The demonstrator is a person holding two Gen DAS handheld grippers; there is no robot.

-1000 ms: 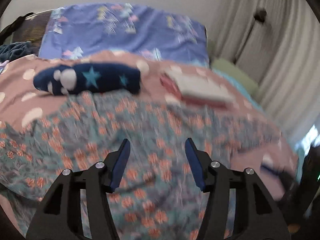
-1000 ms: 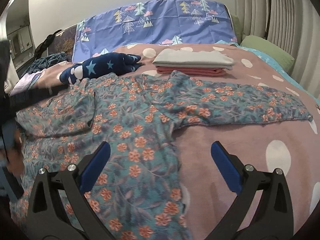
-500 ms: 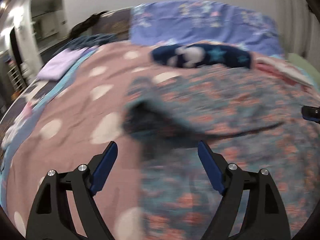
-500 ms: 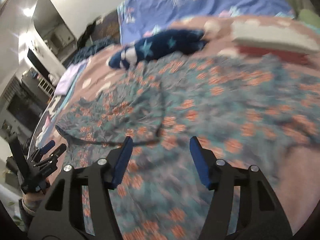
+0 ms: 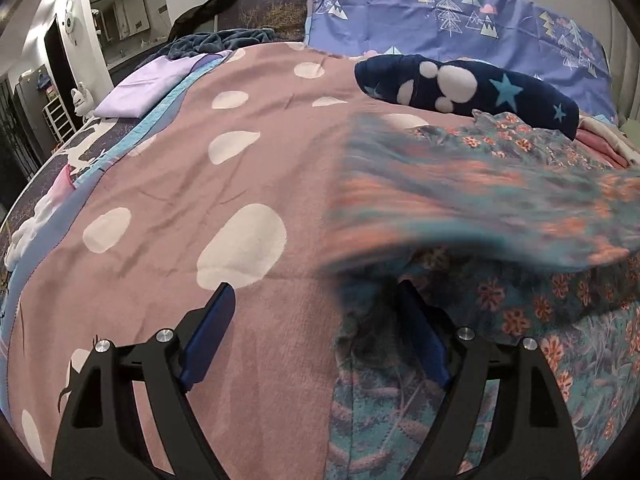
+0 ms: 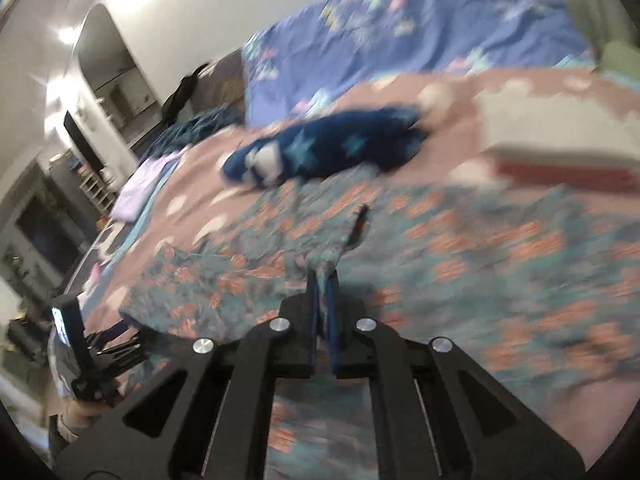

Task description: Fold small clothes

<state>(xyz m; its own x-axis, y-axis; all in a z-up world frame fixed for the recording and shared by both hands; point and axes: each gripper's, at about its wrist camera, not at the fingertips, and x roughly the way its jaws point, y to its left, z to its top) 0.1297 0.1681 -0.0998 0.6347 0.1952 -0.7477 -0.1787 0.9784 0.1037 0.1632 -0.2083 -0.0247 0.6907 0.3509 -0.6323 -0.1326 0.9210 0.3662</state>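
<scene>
So half a second back the right gripper was open with its blue pads spread over the floral garment; now those pads are pinched together on a raised ridge of that fabric, near the middle of the spread-out piece. The left gripper has stayed wide open, holding nothing, its right pad just touching the garment's edge while its left one hangs over bare bedspread. A fold of the floral cloth is lifted and blurred across the right side of the left wrist view, so that flap has come up since the earlier frame. The garment lies on a pink bedspread with big white spots. Behind it sits a navy star-print plush blanket roll, and off to the right a folded stack, pale on top and red underneath. A blue pillow with little trees leans at the headboard, a lilac folded cloth is on the far left edge, and a doorway opens into a lit room beyond.
</scene>
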